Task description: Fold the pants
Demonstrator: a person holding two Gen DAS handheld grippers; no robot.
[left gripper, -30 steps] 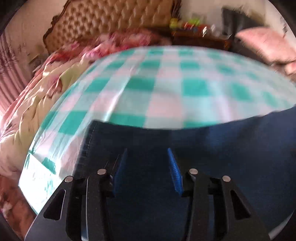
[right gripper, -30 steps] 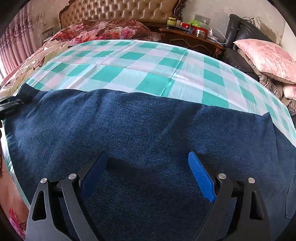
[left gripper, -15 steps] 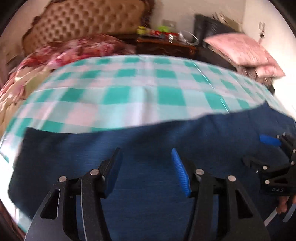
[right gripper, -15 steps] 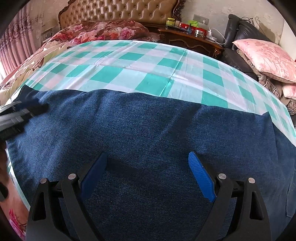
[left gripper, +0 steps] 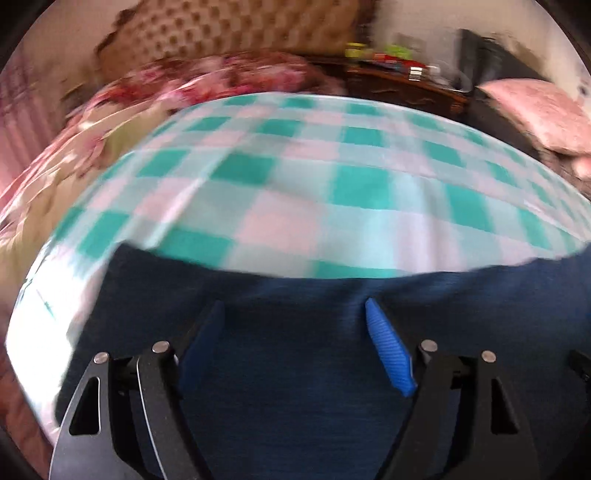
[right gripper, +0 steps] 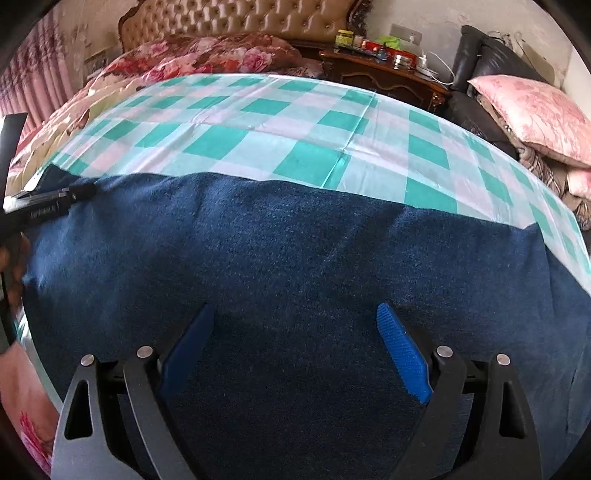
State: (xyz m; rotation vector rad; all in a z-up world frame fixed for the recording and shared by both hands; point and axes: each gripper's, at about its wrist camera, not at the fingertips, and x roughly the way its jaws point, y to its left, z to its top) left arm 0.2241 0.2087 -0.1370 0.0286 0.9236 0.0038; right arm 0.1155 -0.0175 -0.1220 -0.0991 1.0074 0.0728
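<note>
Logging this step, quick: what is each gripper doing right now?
Left gripper: open, holding nothing, over the pants.
Right gripper: open, holding nothing.

A bed [right gripper: 55, 122] carried a green-and-white checked sheet [right gripper: 280, 122] spread flat across it. Dark blue pants [right gripper: 295, 251] lay directly on the sheet's near part, stretched wide. A floral quilt [right gripper: 207, 55] lay bunched at the bed's far end below the headboard [right gripper: 236, 16].

Your left wrist view is smeared with motion blur, with glare on the checked sheet [left gripper: 48, 325] at its left edge. Your right wrist view is sharp and daylit. Fisheye curvature bends both, with dark corners.
</note>
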